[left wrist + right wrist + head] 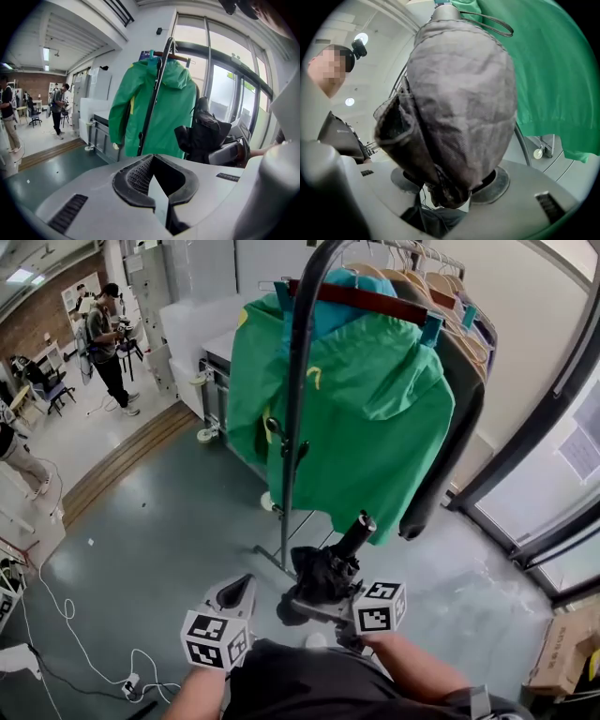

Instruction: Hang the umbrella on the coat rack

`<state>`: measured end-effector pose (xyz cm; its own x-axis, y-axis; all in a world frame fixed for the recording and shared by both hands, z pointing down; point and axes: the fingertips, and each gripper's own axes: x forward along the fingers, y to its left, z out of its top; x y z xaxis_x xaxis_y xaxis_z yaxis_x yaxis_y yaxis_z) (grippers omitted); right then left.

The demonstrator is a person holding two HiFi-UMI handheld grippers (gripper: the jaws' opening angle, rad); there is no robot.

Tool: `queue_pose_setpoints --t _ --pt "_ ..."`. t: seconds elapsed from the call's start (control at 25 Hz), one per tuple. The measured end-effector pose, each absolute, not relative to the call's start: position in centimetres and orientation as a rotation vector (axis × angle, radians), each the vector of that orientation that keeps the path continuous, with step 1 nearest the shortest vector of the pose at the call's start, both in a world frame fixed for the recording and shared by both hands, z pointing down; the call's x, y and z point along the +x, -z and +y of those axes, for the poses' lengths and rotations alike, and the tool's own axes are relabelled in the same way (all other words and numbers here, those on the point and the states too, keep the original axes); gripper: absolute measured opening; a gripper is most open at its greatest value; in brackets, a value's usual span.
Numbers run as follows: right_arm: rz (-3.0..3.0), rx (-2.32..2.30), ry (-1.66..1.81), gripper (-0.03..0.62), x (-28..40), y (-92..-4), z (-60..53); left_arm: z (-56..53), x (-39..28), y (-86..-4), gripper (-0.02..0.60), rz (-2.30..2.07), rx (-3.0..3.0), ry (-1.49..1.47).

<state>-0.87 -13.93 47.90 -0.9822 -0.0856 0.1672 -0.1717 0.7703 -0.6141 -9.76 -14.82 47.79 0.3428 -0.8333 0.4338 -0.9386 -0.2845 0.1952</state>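
Right gripper [450, 185] pinches the folded black umbrella [459, 93], whose fabric hides most of its pads. The umbrella's handle top is cut off. It rises near the coat rack [298, 427] pole. Left gripper [157, 180] is pressed together, empty.

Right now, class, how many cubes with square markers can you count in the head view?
2: one cube at lower left, another right of it, beside the umbrella; none looks hidden.

Left gripper [236, 594], right gripper [319, 611]: pale grey moulded shells, black ribbed pads [136, 176], dark slotted vents [68, 213]. Each carries a white cube [214, 641] with black square markers. Wearer: black top [309, 681], forearms bare.
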Motion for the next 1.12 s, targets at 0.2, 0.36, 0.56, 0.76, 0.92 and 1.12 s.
queue_pose_setpoints --t 0.2,0.36,0.56,0.76,0.92,1.12 --pt "-2.837 0.293 -0.977 0.236 -3.6 -47.5 -14.4 -16.5 -12.6 -47.8 0.012 -1.500 2.234 -0.351" --pt "-2.840 0.330 -0.921 0.237 -5.7 -47.0 -14.8 -16.9 -14.5 -47.8 0.012 -1.460 2.269 -0.360" --pt "-2.861 0.357 -0.874 0.237 -8.4 -45.9 -15.6 -17.4 -17.2 -48.2 0.012 -1.435 2.279 -0.385" --pt "-2.887 0.377 -0.814 0.237 -10.3 -44.4 -16.8 -18.1 -18.9 -47.9 0.012 -1.416 2.307 -0.398" --pt "-2.908 0.385 -0.747 0.237 -11.5 -42.4 -18.0 -18.8 -19.8 -47.4 0.012 -1.409 2.323 -0.376" --pt "-2.921 0.385 -0.633 0.237 -12.7 -39.7 -19.6 -19.3 -20.9 -47.4 0.012 -1.424 2.309 -0.333"
